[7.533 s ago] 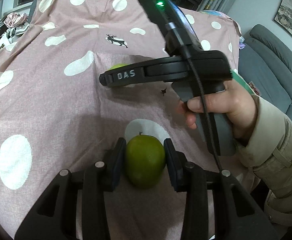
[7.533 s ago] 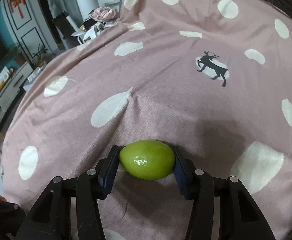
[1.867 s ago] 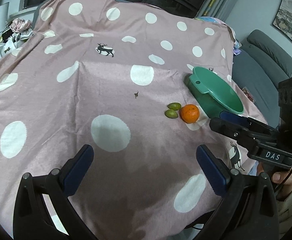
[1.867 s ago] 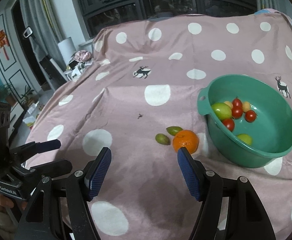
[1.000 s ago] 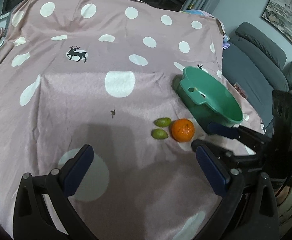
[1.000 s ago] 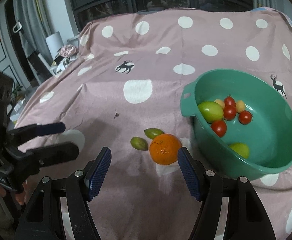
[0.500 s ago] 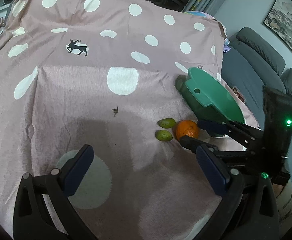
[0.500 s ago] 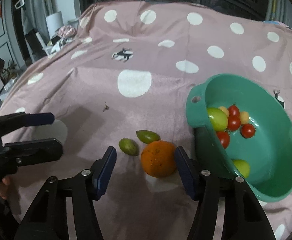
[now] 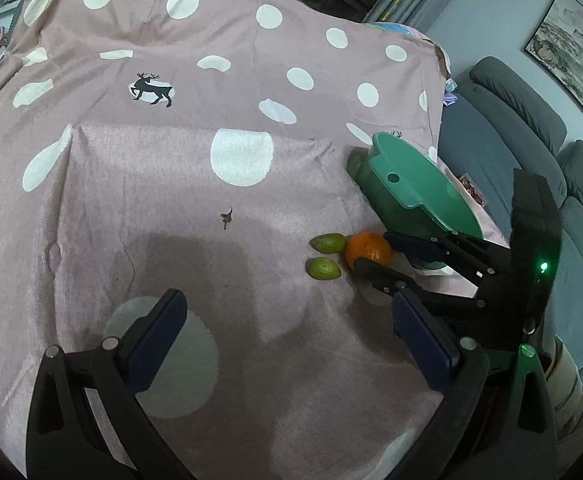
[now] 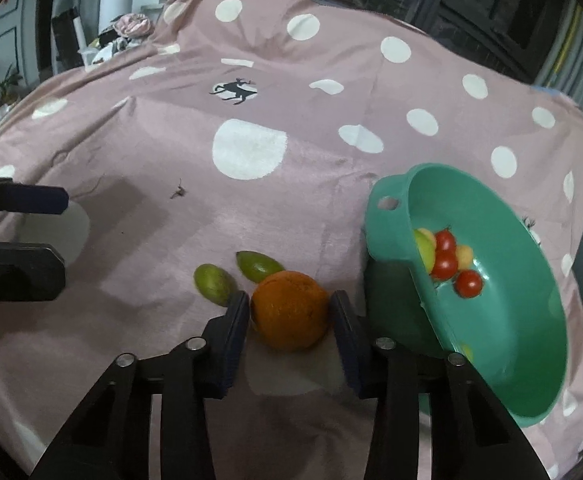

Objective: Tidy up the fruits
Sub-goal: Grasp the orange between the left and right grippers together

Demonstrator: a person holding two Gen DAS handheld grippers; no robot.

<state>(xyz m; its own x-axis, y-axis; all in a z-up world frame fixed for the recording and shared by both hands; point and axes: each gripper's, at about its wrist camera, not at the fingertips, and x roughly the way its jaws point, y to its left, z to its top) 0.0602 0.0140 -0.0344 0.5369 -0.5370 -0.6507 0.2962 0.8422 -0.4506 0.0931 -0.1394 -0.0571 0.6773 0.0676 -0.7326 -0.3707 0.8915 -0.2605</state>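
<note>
The orange (image 10: pixel 290 310) lay on the pink dotted cloth (image 10: pixel 251 208) covering the counter, just beside the green bowl (image 10: pixel 531 360) and touching or nearly touching the nearer of two small green fruits (image 10: pixel 213 283). It looked firm, round and fairly light, with a pebbled peel that should give the pads some purchase; being a ball, it was probably best taken across its widest girth, level with its middle, with moderate pressure so that it neither rolled out nor bruised. The right tool (image 10: pixel 290 312) sat astride it in just that way, its jaws closing with the orange between them, the left pad at or almost at the peel and a thin gap apparently left at the right pad, so it did not yet seem clamped. The left tool (image 9: pixel 287 328) stood wide apart over bare cloth, holding nothing. The right wrist view showed what the other could not: the inside of the bowl, with red cherry tomatoes (image 10: pixel 445 264), a pale yellowish fruit and a green one lying in it, and the fit of the pads on the orange. The left wrist view instead showed the bowl only from outside and the right tool (image 9: pixel 371 254) from the side reaching to the orange (image 9: pixel 367 246), with a grey sofa (image 9: pixel 531 120) and a framed picture beyond the counter.
</note>
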